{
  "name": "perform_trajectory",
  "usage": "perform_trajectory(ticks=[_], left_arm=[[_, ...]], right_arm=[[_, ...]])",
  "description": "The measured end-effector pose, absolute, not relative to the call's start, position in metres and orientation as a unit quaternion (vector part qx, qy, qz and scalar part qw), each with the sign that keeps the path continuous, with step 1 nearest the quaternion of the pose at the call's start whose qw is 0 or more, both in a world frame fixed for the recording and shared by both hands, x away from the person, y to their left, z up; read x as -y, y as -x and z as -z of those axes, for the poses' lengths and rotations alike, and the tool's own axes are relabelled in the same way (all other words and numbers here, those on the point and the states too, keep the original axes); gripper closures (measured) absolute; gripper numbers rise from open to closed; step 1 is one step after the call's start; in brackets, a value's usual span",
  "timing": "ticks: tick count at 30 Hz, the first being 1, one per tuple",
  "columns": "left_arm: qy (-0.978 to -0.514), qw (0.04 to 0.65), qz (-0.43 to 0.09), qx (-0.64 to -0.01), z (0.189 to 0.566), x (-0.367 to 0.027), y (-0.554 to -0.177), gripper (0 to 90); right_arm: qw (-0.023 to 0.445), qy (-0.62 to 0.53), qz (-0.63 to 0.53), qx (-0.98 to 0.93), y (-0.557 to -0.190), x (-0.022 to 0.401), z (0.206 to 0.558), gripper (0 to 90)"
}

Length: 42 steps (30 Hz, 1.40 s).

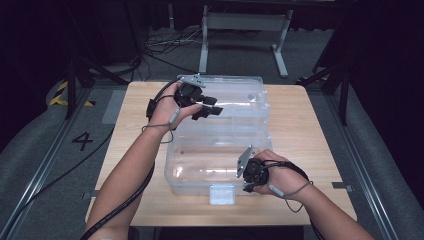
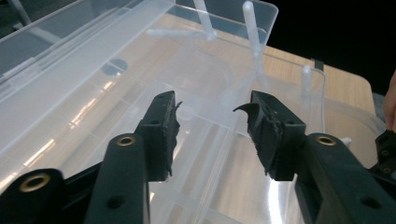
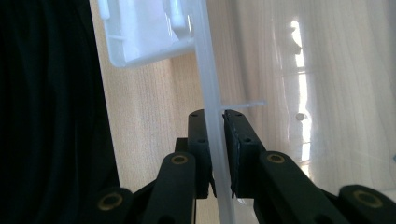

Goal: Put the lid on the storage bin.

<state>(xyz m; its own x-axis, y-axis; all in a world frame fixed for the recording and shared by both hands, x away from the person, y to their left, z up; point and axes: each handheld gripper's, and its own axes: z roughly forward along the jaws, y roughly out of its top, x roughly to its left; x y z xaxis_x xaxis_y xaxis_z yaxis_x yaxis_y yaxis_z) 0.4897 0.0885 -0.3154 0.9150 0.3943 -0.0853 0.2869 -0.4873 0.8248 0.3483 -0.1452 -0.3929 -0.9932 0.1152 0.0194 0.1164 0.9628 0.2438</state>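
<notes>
Closing of the clear plastic hinged box (image 1: 220, 160) is judged underway: near rim is clamped by right gripper (image 3: 216, 140); left gripper (image 2: 212, 126), jaws half-wide and empty, is poised over the far lid (image 1: 240, 95), which must be grasped next.

Lab: black curtains, floor rails (image 1: 45, 165), cables (image 1: 165, 47).

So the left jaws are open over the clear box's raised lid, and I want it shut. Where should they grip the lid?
Probably the lid at its free far edge, from above: that thin rim fits between the left gripper's open jaws.
</notes>
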Motion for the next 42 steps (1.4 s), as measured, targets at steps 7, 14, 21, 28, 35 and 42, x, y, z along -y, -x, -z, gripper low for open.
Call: perform_trajectory(ticks=[7, 14, 21, 28, 35, 42], left_arm=[[-0.876, 0.441, -0.067, -0.183, 0.315, -0.084, -0.490, 58.4], [-0.892, 0.418, -0.075, -0.156, 0.318, -0.076, -0.489, 64.1], [-0.896, 0.419, -0.061, -0.131, 0.318, -0.075, -0.489, 78.9], [-0.899, 0.416, -0.061, -0.122, 0.317, -0.075, -0.488, 83.3], [-0.900, 0.415, -0.062, -0.120, 0.316, -0.075, -0.486, 84.4], [-0.900, 0.417, -0.057, -0.115, 0.314, -0.076, -0.480, 85.9]], right_arm=[[0.004, 0.059, 0.123, 0.991, -0.349, 0.145, 0.393, 81.7], [0.006, 0.061, 0.124, 0.990, -0.349, 0.145, 0.393, 81.6], [0.007, 0.062, 0.126, 0.990, -0.349, 0.146, 0.393, 81.5], [0.009, 0.062, 0.129, 0.990, -0.349, 0.146, 0.394, 81.4], [0.008, 0.061, 0.132, 0.989, -0.349, 0.147, 0.394, 81.4], [0.011, 0.062, 0.137, 0.989, -0.350, 0.148, 0.395, 81.2]])
